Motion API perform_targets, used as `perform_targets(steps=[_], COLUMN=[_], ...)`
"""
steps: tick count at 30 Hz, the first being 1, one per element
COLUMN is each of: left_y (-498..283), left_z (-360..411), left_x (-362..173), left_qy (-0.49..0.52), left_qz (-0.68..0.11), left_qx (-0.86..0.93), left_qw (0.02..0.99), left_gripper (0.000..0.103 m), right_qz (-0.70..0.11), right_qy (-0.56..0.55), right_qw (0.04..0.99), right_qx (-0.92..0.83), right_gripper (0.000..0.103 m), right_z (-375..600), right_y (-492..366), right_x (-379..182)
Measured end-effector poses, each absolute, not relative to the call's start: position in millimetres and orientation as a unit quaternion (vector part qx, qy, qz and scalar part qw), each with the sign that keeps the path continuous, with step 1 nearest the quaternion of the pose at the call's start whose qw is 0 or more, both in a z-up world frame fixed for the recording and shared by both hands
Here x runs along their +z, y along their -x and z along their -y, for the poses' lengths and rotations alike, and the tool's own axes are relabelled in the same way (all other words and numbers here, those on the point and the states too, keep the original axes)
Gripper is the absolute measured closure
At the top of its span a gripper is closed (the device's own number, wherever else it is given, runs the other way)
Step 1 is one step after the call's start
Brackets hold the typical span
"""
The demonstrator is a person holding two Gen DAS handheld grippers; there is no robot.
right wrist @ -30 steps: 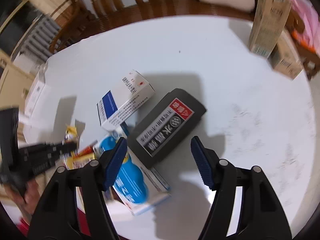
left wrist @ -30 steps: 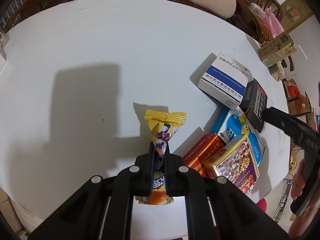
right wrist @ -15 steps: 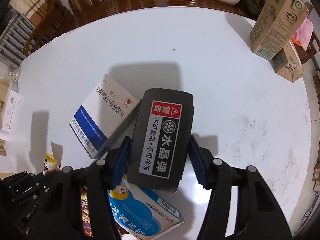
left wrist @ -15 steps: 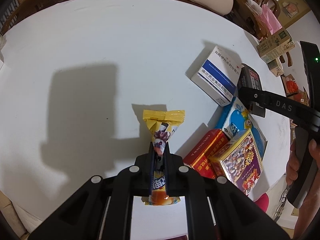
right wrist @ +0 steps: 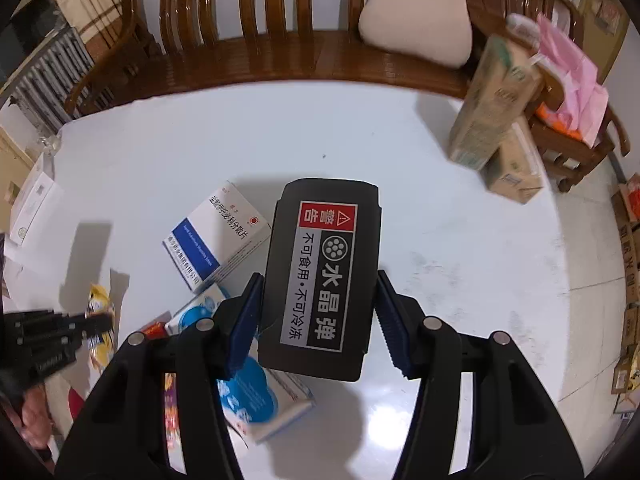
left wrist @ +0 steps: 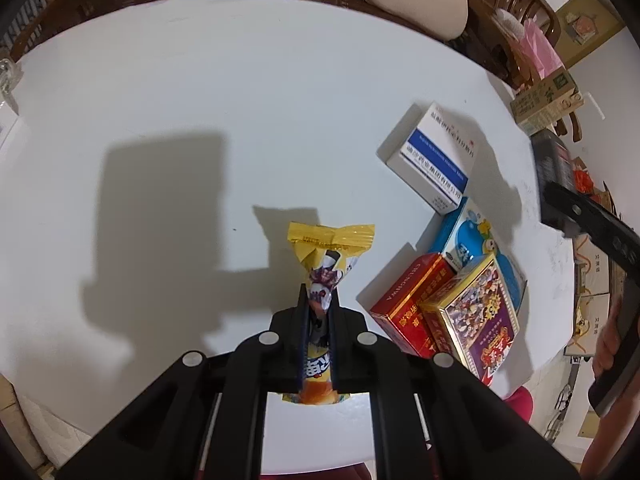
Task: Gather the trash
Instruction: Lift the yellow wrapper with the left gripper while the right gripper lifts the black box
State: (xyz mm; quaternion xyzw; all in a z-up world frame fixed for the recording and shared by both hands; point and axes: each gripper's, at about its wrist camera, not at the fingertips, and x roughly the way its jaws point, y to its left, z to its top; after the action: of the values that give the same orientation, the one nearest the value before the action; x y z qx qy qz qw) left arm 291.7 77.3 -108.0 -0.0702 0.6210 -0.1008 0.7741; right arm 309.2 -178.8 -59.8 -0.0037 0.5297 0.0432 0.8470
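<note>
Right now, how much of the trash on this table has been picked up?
Nothing looks put away yet; no bin is in view. In hand: the left gripper is shut on a yellow snack wrapper, and the right gripper clamps a black box lifted off the table. Left: the white-and-blue box, blue box, red box and gold-edged box.

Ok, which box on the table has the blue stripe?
The white box, farthest up the cluster; the red box and the purple-and-gold box beside it have none.
</note>
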Motion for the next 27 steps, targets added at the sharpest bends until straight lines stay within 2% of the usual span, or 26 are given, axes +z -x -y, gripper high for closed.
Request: perform_targets(steps=[9, 27], left_y=[-273, -175], left_z=[-84, -53], left_x=[-70, 4], left_qy=[0.066, 0.013], left_qz=[-0.587, -0.512], left_qx=[-0.106, -0.15], left_qw=[0.8, 0.846], left_gripper=[0.095, 0.095], right_qz=[-0.455, -0.39], right_qy=[0.039, 0.056], right_qw=[0.887, 0.911], right_qx=[0.069, 0.123], right_gripper=[0.049, 0.049], right_z=[167, 145], right_y=[-253, -145], right_x=[-8, 45])
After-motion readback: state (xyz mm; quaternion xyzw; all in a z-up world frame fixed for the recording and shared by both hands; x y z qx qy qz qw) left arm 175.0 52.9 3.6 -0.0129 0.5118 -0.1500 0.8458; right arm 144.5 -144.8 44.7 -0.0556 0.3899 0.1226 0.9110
